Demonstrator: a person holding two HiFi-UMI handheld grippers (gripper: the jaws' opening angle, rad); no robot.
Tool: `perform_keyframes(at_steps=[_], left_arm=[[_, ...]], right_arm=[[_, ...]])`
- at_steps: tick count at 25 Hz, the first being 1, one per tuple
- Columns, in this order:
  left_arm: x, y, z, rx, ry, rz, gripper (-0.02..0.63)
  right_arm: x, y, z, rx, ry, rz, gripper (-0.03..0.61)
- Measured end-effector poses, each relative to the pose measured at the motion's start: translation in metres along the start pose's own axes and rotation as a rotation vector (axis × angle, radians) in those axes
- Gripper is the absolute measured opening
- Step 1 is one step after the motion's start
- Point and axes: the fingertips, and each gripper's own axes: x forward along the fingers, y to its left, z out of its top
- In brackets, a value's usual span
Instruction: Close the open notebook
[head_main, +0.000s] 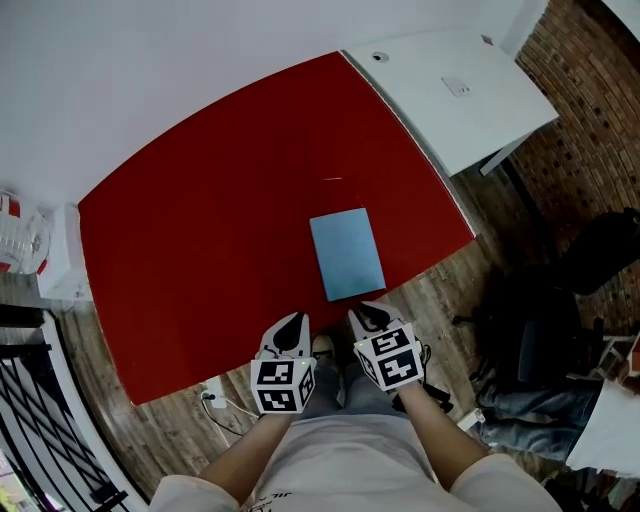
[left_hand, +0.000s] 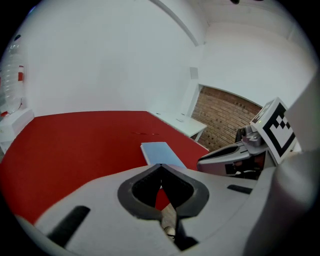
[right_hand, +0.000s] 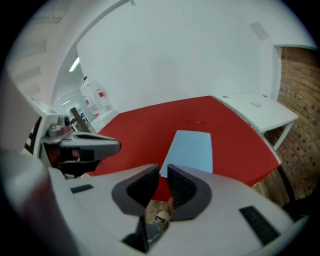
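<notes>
A light blue notebook (head_main: 347, 253) lies shut and flat on the red table (head_main: 200, 220), near its front edge. It also shows in the left gripper view (left_hand: 161, 152) and the right gripper view (right_hand: 192, 150). My left gripper (head_main: 290, 328) hangs off the table's front edge, over the wooden floor, its tips (left_hand: 161, 166) touching with nothing between them. My right gripper (head_main: 370, 316) is beside it, just short of the notebook's near edge. A narrow gap shows between its pads (right_hand: 163, 170), which hold nothing. Neither gripper touches the notebook.
A white desk (head_main: 450, 90) adjoins the red table at the far right, with a brick wall behind it. A dark chair (head_main: 540, 330) stands on the floor at right. A white shelf (head_main: 60, 265) and a water bottle (right_hand: 92, 100) are at the left. A cable (head_main: 215, 398) lies on the floor.
</notes>
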Motion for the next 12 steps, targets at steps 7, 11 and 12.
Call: perform_keyframes(at_steps=[7, 11, 12], left_arm=[[-0.013, -0.042, 0.009, 0.024, 0.019, -0.041, 0.006], [-0.015, -0.058, 0.019, 0.036, 0.012, -0.060, 0.006], [-0.016, -0.061, 0.023, 0.044, 0.005, -0.064, 0.006]], right_arm=[[-0.054, -0.008, 0.008, 0.040, -0.070, -0.059, 0.026], [-0.073, -0.011, 0.012, 0.059, -0.107, -0.087, 0.008], [-0.077, -0.011, 0.012, 0.072, -0.113, -0.086, 0.007]])
